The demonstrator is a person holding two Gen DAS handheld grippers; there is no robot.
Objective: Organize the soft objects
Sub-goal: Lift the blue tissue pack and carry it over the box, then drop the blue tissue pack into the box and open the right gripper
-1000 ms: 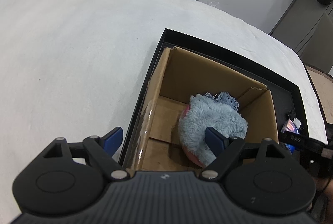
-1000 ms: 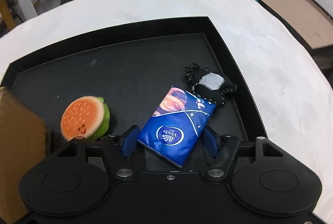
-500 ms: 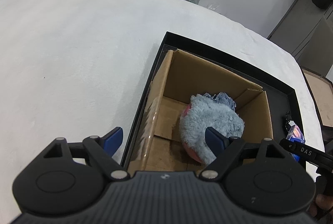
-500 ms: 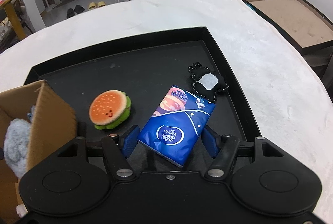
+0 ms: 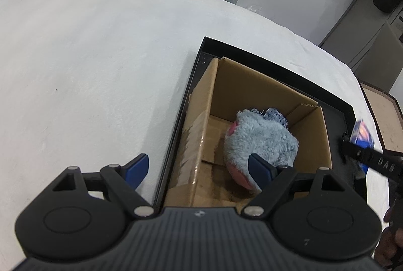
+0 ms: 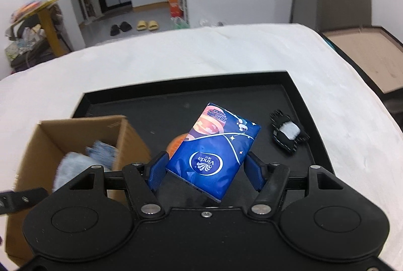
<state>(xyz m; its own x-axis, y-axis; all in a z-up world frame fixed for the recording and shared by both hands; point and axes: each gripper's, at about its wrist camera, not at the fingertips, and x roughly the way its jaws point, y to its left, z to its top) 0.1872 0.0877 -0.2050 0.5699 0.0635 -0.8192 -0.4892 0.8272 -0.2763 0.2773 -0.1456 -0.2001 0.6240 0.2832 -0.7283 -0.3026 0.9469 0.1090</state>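
My right gripper [image 6: 205,170] is shut on a blue Vinda tissue pack [image 6: 214,147] and holds it in the air above the black tray [image 6: 186,84]. An open cardboard box [image 5: 252,84] stands in the tray's left part, with a fluffy blue and pink plush [image 5: 262,142] inside; the box also shows in the right wrist view [image 6: 75,130]. My left gripper [image 5: 199,167] is open and empty, over the box's near left wall. The tissue pack [image 5: 362,133] shows at the right edge of the left wrist view. An orange burger plush [image 6: 177,144] lies mostly hidden behind the pack.
A small black and white plush [image 6: 288,133] lies at the tray's right side. The tray sits on a white cloth-covered table [image 5: 88,64]. A brown tray [image 6: 362,54] lies beyond the table's right edge.
My right gripper has lifted the tissue pack off the tray and risen, moving left toward the box. The left gripper has pulled up and back a little, still open.
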